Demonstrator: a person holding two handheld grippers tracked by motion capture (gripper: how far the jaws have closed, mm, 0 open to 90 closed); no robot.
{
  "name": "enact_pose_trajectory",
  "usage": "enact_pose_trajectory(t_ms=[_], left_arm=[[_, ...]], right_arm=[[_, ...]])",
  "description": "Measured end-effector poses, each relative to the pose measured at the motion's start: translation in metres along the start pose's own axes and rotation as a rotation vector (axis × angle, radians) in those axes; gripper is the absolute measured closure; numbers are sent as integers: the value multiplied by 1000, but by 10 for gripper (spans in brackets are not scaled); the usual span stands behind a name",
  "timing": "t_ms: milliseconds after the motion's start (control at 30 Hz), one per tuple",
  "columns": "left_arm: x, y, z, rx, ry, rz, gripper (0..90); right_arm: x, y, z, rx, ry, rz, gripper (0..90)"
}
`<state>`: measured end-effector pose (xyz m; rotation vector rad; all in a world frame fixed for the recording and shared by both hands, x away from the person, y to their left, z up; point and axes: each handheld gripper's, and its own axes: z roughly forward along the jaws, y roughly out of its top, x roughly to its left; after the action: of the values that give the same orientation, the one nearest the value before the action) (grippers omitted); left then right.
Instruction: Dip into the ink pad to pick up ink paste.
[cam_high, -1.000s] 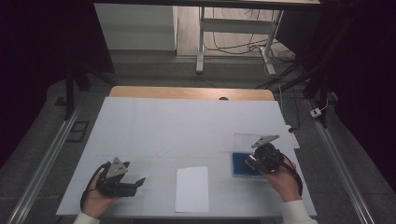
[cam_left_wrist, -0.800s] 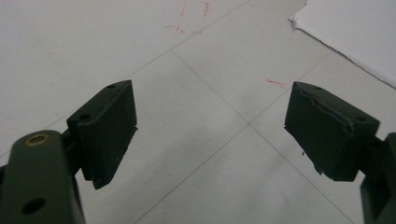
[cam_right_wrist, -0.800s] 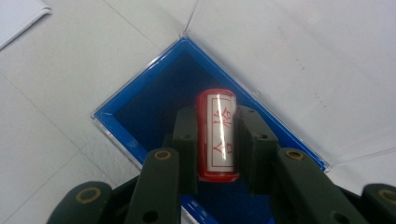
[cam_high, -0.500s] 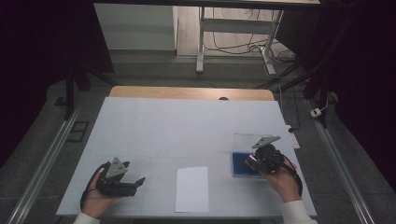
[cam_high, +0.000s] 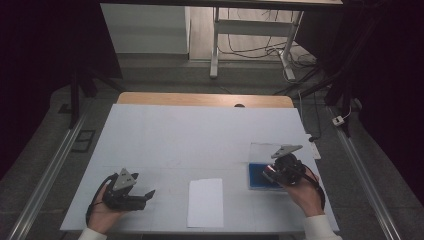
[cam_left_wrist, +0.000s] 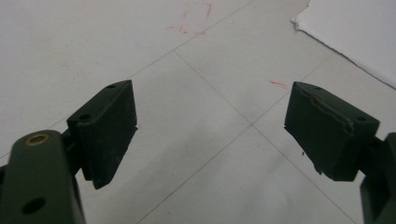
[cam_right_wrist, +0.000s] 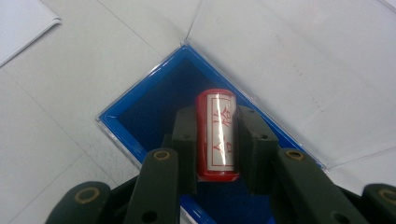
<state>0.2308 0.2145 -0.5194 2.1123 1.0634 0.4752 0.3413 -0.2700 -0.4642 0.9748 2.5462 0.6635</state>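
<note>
My right gripper (cam_right_wrist: 216, 119) is shut on a red cylindrical stamp (cam_right_wrist: 215, 135) with a white label and red characters. It holds the stamp just above a blue box (cam_right_wrist: 154, 100) whose clear lid (cam_right_wrist: 299, 60) lies open on the table. In the high view the right gripper (cam_high: 272, 172) sits over the blue box (cam_high: 257, 181) at the right. My left gripper (cam_high: 145, 195) rests at the front left with its jaws wide apart and nothing between them. In the left gripper view its pads (cam_left_wrist: 109, 128) hover over bare table. A white paper sheet (cam_high: 205, 202) lies between the two hands.
The white table top (cam_high: 200, 140) has thin grid lines and faint red marks (cam_left_wrist: 194, 18). A corner of the paper sheet (cam_left_wrist: 355, 32) shows at the upper right of the left gripper view. A wooden strip (cam_high: 200, 99) runs along the far edge.
</note>
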Motion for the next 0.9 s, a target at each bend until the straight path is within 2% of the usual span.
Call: enact_pose_trajectory(t_ms=[367, 733, 900], left_arm=[[1, 0, -1, -3, 0, -1, 172], [1, 0, -2, -4, 2, -2, 172], [1, 0, -2, -7, 0, -8, 172]], right_arm=[[-3, -2, -3, -19, 14, 3, 704], [-1, 2, -17, -94, 17, 12, 703], [-1, 4, -24, -145, 40, 27, 704]])
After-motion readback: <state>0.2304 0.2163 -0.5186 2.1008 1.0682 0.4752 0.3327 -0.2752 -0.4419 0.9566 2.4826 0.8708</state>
